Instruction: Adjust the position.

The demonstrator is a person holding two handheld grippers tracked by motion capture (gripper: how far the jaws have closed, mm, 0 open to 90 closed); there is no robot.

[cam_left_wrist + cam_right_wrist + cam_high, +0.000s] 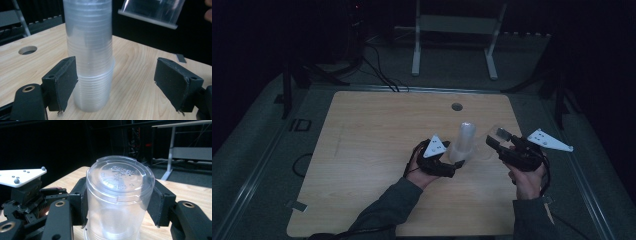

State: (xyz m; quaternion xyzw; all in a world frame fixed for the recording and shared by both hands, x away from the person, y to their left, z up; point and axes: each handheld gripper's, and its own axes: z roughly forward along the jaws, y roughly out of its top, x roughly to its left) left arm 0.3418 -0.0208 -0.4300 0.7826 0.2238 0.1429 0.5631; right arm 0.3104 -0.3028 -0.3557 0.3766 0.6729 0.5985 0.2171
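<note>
The stack of clear plastic cups (463, 142) stands upside down on the worktop (372, 150), toward the right half and nearer the person's edge than the far edge. In the left gripper view the stack (90, 55) rises between the two black jaws of the left hand-held gripper (116, 80). The jaws stand wide apart: the left jaw is just beside the lower part of the stack, and the right jaw is well clear of it, with bare worktop between. The left hand-held gripper is released. In the high view the left hand-held gripper (457, 164) sits at the base of the stack, on the side toward the person.

The right hand-held gripper (493, 141) grasps a single clear cup (494, 136), held off the worktop just beside the stack, toward the right edge. In the right gripper view the single cup (117, 202) sits upside down between the jaws, its embossed base facing the camera, and both pads press against its wall. The round cable hole (457, 106) lies near the far edge of the worktop, beyond the stack.
</note>
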